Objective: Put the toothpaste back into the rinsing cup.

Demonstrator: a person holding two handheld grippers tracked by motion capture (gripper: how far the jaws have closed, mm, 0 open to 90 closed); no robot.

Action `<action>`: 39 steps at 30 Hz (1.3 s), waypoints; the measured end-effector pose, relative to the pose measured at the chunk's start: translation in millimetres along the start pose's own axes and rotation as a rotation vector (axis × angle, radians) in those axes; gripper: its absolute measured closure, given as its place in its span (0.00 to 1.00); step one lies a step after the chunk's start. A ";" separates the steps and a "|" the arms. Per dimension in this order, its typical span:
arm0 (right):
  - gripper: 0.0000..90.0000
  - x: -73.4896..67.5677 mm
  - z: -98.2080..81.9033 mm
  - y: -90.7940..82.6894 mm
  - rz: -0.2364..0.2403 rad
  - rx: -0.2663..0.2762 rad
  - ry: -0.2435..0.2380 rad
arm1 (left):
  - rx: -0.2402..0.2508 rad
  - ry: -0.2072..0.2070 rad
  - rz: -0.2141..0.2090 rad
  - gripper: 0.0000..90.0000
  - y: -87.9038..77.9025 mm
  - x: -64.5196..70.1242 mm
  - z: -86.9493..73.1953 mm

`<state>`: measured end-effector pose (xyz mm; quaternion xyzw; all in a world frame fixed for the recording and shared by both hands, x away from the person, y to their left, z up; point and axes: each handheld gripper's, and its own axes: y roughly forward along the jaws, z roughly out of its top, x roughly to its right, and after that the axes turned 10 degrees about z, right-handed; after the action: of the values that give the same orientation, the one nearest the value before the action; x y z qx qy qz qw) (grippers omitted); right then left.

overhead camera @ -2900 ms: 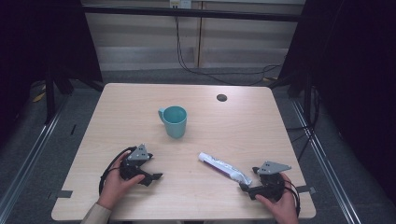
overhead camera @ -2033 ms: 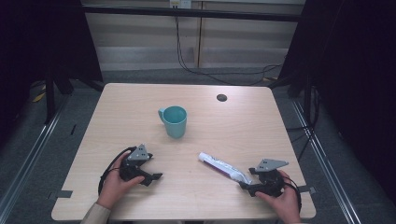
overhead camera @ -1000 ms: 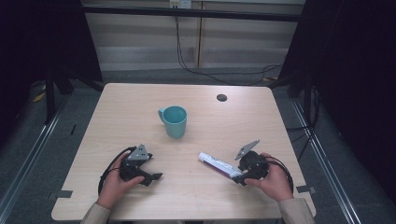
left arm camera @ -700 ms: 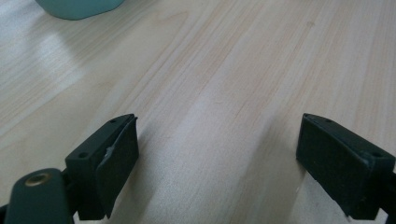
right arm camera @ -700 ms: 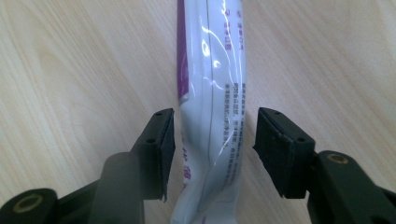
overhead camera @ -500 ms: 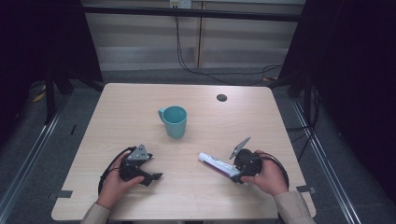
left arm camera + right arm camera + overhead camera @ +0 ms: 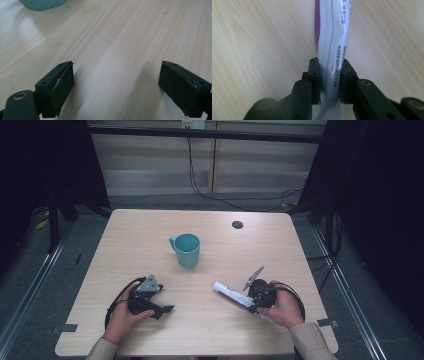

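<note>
On the pale wooden table, the left gripper rests with jaws spread wide over bare wood, a teal ceramic mug stands mid-table, and the right gripper pinches the near end of a flat white-and-purple plastic pouch.

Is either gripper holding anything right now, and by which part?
The right gripper pinches the white-and-purple packet at its near end. The left gripper is open, holding nothing.
</note>
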<state>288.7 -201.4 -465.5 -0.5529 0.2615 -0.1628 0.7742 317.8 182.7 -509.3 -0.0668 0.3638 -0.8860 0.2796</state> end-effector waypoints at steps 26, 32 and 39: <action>0.87 -9.9 8.5 -23.9 -0.035 0.020 -0.059 | -0.099 0.038 -0.015 0.23 -4.2 2.5 15.9; 0.87 -12.6 14.9 -29.1 -0.048 0.014 -0.080 | -0.165 0.091 -0.026 0.26 -10.2 2.1 37.6; 0.87 -16.7 25.2 -31.4 -0.045 -0.002 -0.108 | -0.236 0.190 -0.007 0.28 -16.6 8.4 73.6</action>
<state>291.1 -183.5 -425.8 -0.5676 0.2072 -0.1498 0.7826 327.0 143.0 -445.2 -0.0165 0.4900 -0.8404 0.2312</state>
